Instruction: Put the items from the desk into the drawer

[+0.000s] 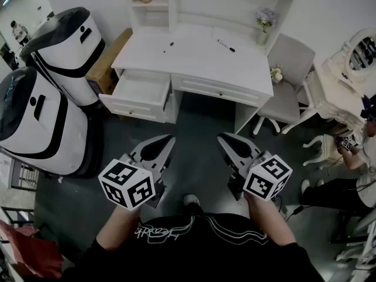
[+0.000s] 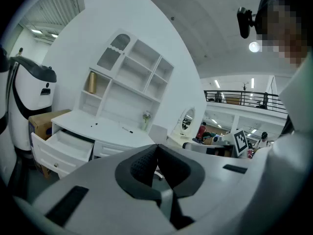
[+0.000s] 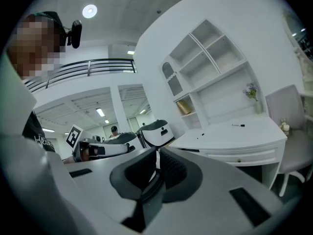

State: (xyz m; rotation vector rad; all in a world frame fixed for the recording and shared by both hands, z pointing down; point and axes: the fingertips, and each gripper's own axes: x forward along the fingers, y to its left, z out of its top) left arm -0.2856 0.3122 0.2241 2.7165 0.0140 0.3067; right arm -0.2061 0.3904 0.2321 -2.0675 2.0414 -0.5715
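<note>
A white desk (image 1: 194, 60) with a shelf hutch stands ahead of me. On its top lie a black pen (image 1: 226, 46) and a small dark item (image 1: 171, 43). The desk's left drawer (image 1: 138, 93) is pulled open and looks empty. My left gripper (image 1: 169, 138) and right gripper (image 1: 223, 137) hang side by side over the dark floor, well short of the desk. Both are shut with nothing between the jaws. The left gripper view shows the pen (image 2: 127, 130) and the open drawer (image 2: 63, 146) beyond the closed pads. In the right gripper view the pen (image 3: 238, 125) is far off.
Two large white-and-black machines (image 1: 67, 46) (image 1: 29, 116) stand left of the drawer, with a cardboard box (image 1: 108, 63) behind them. A grey chair (image 1: 288, 81) is at the desk's right end. A flower vase (image 1: 264, 25) sits on the desk. A person (image 1: 358, 151) sits at the far right.
</note>
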